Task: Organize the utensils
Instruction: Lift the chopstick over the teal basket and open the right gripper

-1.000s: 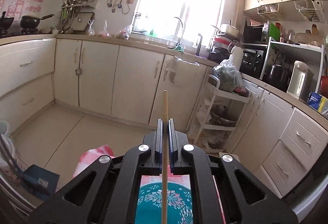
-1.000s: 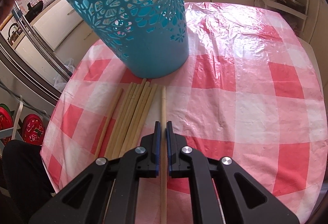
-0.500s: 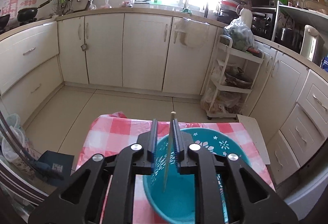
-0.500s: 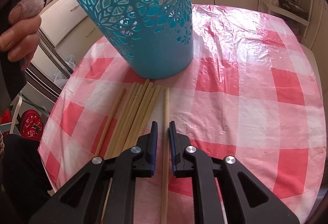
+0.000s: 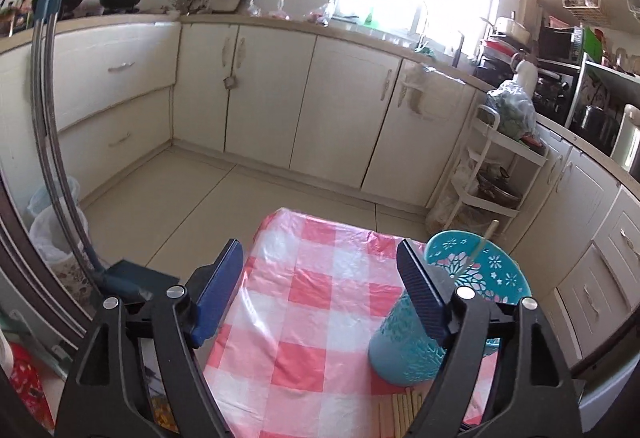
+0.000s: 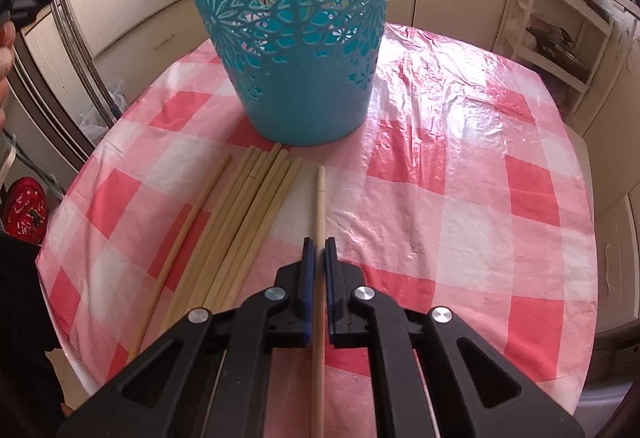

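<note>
Now my right claw (image 6: 319, 258) is clenched on a single chopstick (image 6: 319, 222) lying on the checked surface (image 6: 460, 197), beside the loose bundle of chopsticks (image 6: 244, 222) before the blue basket (image 6: 288, 49). My left claw (image 5: 320, 278), closed a moment ago, is released wide: its chopstick (image 5: 482, 244) now leans inside the basket. Only the left view shows that one delivered; only the right shows those left.

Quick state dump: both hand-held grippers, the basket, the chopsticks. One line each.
Left hand-held gripper: open, holding nothing.
Right hand-held gripper: shut on single chopstick.
Teal basket: upright on the table.
Chopstick in basket: leaning, tip above the rim.
Chopstick bundle: flat on the checked tablecloth, beside the basket.
</note>
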`<state>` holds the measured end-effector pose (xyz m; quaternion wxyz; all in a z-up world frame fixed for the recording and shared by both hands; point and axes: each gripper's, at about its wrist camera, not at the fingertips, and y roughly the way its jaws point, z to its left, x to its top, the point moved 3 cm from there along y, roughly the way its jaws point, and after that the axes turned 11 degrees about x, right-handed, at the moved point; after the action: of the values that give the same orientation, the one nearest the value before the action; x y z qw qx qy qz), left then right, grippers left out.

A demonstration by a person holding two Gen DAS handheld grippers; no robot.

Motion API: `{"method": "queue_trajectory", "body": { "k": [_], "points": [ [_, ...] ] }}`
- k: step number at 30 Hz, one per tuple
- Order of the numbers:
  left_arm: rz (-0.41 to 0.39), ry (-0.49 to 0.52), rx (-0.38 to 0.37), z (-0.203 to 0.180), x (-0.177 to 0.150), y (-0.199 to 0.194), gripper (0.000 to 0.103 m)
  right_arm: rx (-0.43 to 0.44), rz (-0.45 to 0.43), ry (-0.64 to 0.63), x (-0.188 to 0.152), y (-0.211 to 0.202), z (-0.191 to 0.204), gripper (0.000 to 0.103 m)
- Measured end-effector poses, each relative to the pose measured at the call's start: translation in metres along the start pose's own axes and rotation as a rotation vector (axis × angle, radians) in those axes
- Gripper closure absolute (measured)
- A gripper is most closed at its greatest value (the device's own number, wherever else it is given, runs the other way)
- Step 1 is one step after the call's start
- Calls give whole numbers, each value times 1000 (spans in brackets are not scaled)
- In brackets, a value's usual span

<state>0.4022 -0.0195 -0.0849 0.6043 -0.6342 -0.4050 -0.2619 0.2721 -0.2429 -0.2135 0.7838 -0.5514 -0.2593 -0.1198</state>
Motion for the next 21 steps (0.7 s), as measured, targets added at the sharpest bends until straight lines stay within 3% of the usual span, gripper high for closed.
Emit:
{"method": "queue_trajectory", "body": {
  "k": [1, 5, 8, 14, 21],
  "points": [
    [5, -12, -4, 3, 1, 1, 28, 29, -19, 36, 1, -8, -2, 97],
    [-48, -2, -5, 6, 5, -11, 26, 288, -204, 210, 14, -72, -5, 97],
    [-36, -18, -20, 6, 3, -12, 25, 400, -370, 228, 46, -123, 0, 97],
    [-40, -16, -12, 6, 1, -15, 23, 399, -642, 151, 130, -180, 17, 97],
    [-36, -2, -14, 3, -2, -16, 19, 260, -757, 192, 192, -140, 10, 97]
  ]
}}
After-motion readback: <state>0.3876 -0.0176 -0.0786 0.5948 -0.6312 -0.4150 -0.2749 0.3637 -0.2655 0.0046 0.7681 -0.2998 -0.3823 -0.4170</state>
